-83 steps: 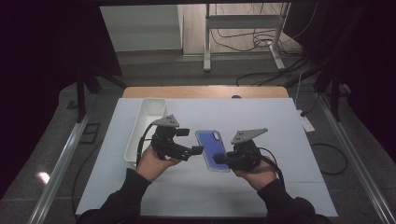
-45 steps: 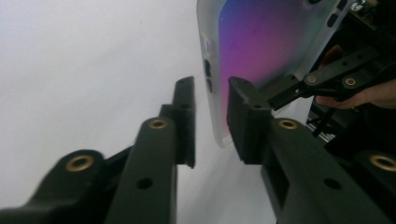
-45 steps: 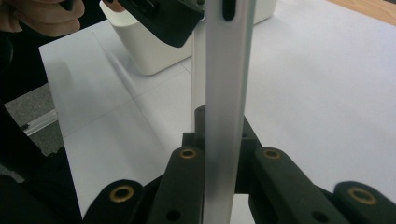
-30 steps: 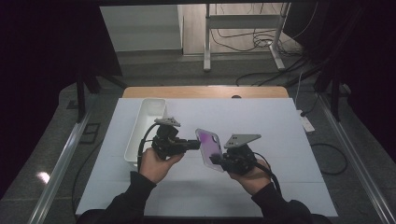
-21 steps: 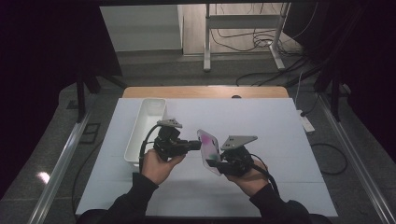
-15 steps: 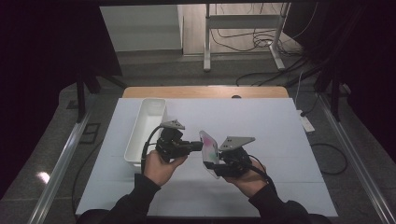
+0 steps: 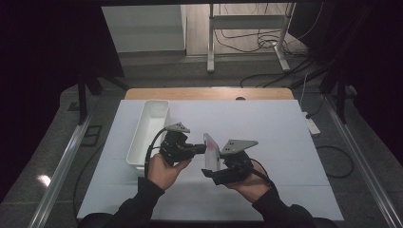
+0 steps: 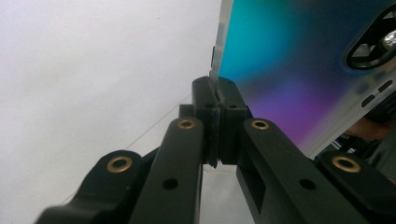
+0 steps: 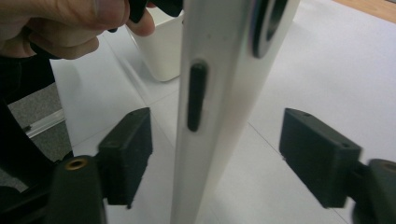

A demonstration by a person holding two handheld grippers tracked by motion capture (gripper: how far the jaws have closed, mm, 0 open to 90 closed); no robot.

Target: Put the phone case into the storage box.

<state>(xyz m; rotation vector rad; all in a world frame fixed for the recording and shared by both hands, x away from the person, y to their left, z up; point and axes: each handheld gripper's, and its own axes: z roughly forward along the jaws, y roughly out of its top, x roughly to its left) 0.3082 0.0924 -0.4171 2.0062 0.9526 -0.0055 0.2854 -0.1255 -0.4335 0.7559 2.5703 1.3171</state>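
Above the white table [image 7: 294, 137], the left gripper [image 7: 202, 149] clamps the phone case [image 7: 211, 153] edge; the right gripper [image 7: 209, 173], its jaws just opened, straddles the case without contact.

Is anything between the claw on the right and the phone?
No. The right claw has just been opening, and the phone stands in the gap between its pads with bare space on both sides. The left claw is shut on the phone's edge, holding it upright above the table.
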